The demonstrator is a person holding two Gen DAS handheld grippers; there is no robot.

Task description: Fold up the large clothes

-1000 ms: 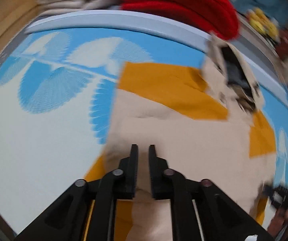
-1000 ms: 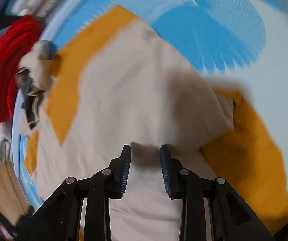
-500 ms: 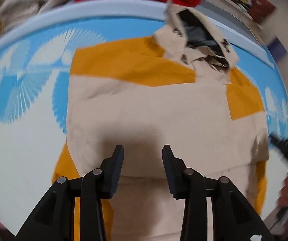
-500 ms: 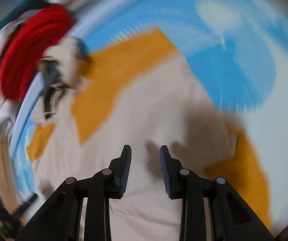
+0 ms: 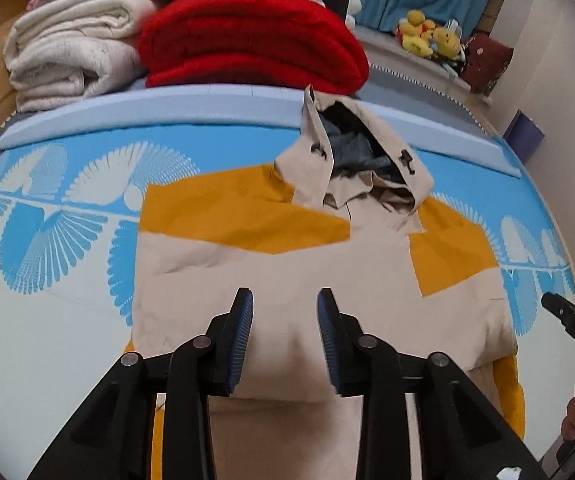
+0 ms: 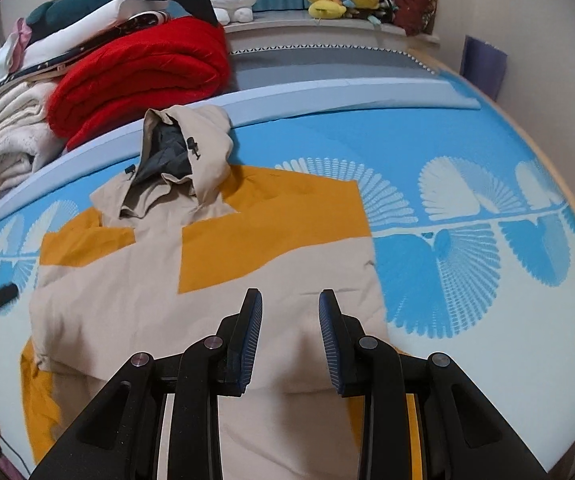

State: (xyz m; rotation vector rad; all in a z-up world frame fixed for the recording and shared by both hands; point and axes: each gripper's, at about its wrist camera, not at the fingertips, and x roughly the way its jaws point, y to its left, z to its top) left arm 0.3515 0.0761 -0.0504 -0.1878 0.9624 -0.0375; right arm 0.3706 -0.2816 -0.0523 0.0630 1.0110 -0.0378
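Your hooded jacket (image 5: pixel 287 272), beige with orange panels, lies flat on the blue patterned bed (image 5: pixel 47 320), sleeves seemingly folded in, hood (image 5: pixel 351 168) pointing at the red blanket (image 5: pixel 255 44). The next fold probably wants both lower corners taken together, so grip the hem evenly and carry it toward the hood without dragging the body askew. Your left gripper (image 5: pixel 285 336) hovers over the jacket's lower middle, jaws apart and empty, aimed forward and slightly down. Your right gripper (image 6: pixel 290 336) hangs level beside it, jaws likewise apart, holding nothing.
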